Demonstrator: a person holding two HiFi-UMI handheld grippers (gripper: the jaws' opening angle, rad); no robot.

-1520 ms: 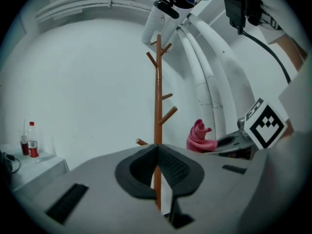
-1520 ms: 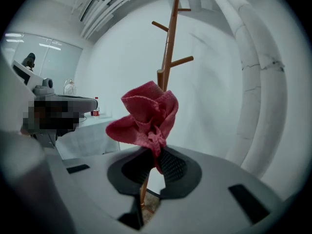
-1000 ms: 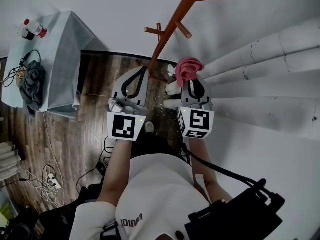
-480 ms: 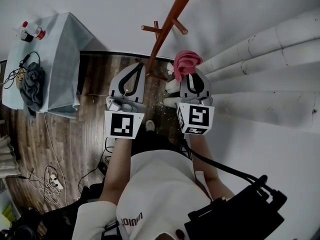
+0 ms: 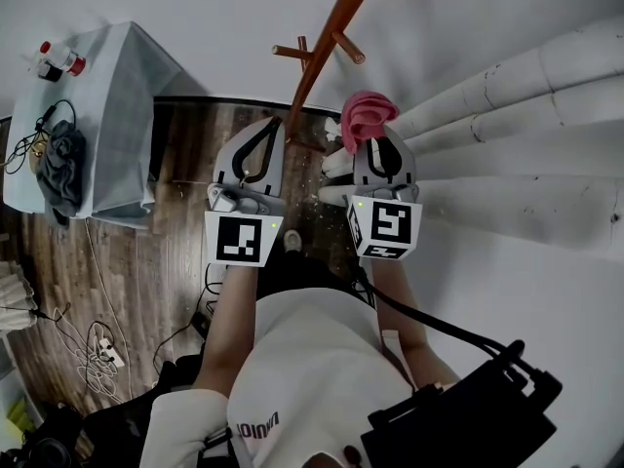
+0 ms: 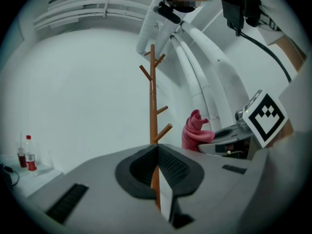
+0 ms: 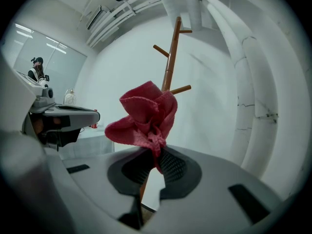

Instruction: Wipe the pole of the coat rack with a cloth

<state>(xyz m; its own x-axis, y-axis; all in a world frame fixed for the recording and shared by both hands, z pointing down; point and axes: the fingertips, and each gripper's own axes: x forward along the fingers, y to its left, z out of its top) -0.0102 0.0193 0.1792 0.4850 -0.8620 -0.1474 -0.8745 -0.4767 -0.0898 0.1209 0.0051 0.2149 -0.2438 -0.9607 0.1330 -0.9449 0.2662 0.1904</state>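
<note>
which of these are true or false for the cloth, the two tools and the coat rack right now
1. The right tool is shut on the pink cloth. True.
2. The left tool grips a second cloth. False: its jaws are together with nothing between them.
3. The cloth is pressed against the coat rack pole. False: it is held beside the pole, apart from it.
4. Pegs stick out of the pole. True.
</note>
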